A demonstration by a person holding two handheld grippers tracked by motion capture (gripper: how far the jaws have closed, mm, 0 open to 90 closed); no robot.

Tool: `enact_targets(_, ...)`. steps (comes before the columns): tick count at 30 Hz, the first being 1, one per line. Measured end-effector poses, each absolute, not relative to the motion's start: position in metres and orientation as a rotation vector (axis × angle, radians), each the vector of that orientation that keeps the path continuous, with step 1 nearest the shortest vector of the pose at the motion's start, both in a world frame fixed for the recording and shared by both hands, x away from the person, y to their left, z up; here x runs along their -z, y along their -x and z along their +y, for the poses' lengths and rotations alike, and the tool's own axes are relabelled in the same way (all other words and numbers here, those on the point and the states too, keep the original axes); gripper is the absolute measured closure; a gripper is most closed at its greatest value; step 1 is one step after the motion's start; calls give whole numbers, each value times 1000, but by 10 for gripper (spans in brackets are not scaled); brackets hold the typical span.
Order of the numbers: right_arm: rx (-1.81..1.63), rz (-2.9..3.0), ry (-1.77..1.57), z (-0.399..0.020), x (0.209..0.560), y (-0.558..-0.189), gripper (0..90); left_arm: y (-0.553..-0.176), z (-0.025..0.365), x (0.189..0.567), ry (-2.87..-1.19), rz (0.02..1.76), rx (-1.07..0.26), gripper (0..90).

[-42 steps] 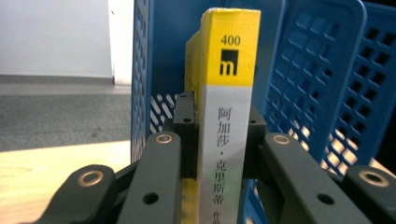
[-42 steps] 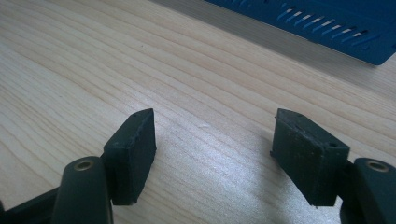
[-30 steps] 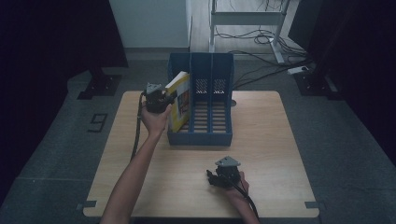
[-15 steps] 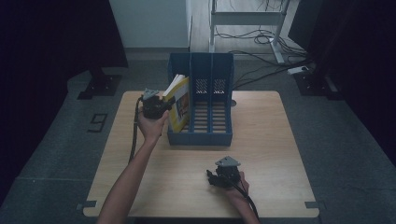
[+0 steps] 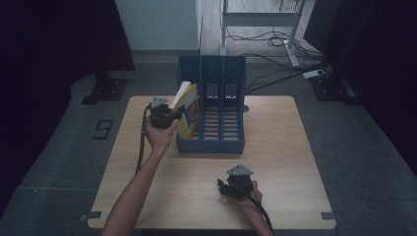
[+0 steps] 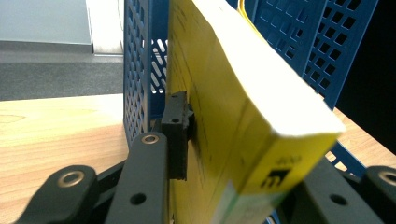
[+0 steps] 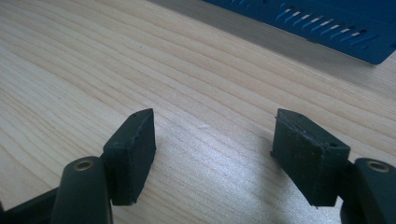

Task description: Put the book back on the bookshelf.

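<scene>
Yellow book [image 5: 188, 111] sits between the left claw's [image 5: 173, 114] jaws, which have just been opening to leave it in the blue file rack [image 5: 223, 101]. Right claw [image 7: 212, 154] rests open on the bench [image 5: 295, 162].

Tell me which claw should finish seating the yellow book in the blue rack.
Left. The left claw has the book between its jaws at the rack's leftmost slot, jaws just loosening. The right claw sits open over bare table.
</scene>
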State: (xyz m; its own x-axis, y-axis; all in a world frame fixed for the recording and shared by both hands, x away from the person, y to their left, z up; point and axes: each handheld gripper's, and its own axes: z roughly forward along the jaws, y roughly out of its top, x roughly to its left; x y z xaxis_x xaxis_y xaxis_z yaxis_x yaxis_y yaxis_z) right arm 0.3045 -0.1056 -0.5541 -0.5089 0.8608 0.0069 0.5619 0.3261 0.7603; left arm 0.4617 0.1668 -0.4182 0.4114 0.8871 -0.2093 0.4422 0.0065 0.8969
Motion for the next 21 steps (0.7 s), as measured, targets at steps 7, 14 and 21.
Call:
enact_targets(7, -1017, 2199, -1257, -106, 554, -305, 296, -464, 160, 416, -1647, 1204, -566, 710)
enact_targets(14, -1018, 2198, -1259, -106, 554, -305, 296, -465, 160, 416, -1659, 1180, -618, 754)
enact_targets(21, -1019, 2197, -1258, -106, 554, -305, 295, -473, 157, 410, -1625, 1169, -626, 755)
